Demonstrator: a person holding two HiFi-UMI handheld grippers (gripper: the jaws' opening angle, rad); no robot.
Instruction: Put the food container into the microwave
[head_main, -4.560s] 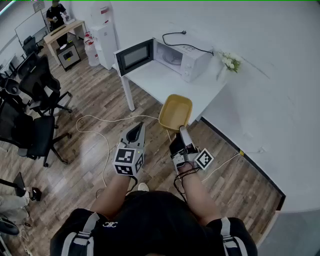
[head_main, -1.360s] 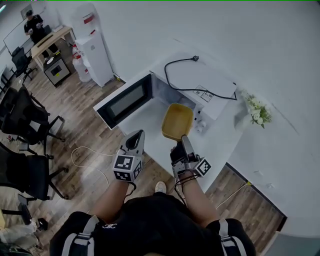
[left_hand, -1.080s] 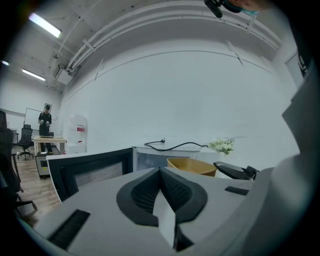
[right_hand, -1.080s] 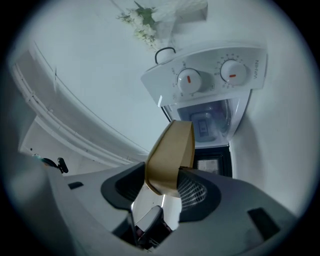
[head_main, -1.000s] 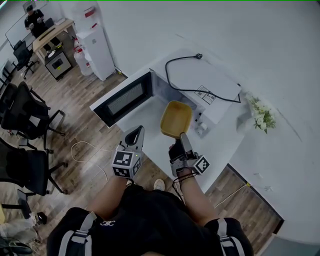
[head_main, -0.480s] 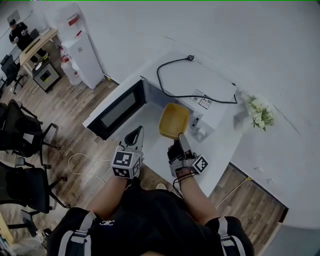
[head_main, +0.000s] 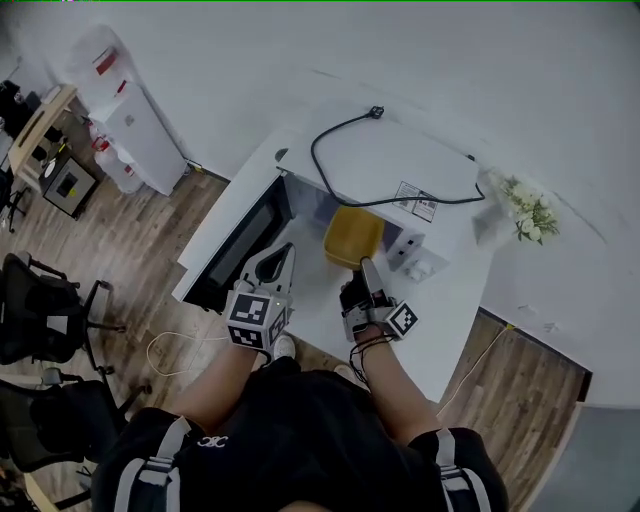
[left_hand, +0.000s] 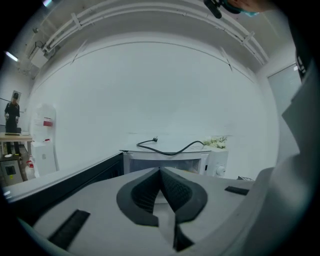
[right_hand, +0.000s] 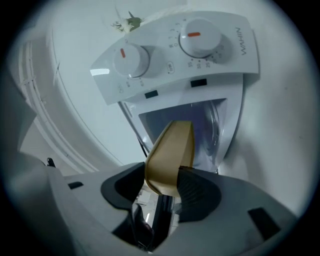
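The yellow food container (head_main: 352, 236) hangs tilted at the mouth of the white microwave (head_main: 410, 172), whose dark-windowed door (head_main: 236, 254) stands swung out to the left. My right gripper (head_main: 364, 268) is shut on the container's near rim. In the right gripper view the container (right_hand: 171, 150) stands edge-on between the pads, in front of the open cavity (right_hand: 205, 125) and below the two dials. My left gripper (head_main: 279, 254) hovers beside the door, shut and empty. In the left gripper view its jaws (left_hand: 161, 171) meet, pointed at the microwave (left_hand: 192, 161).
A black power cord (head_main: 345, 190) lies across the microwave's top. White flowers (head_main: 530, 208) stand on the white table (head_main: 455, 320) to the right. A water dispenser (head_main: 125, 112) and office chairs (head_main: 45, 320) are at the left, over wooden floor.
Both grippers have come forward to the microwave. The container has moved from above the table's front to the cavity's mouth and sunk a little. The left gripper now reaches beside the open door.
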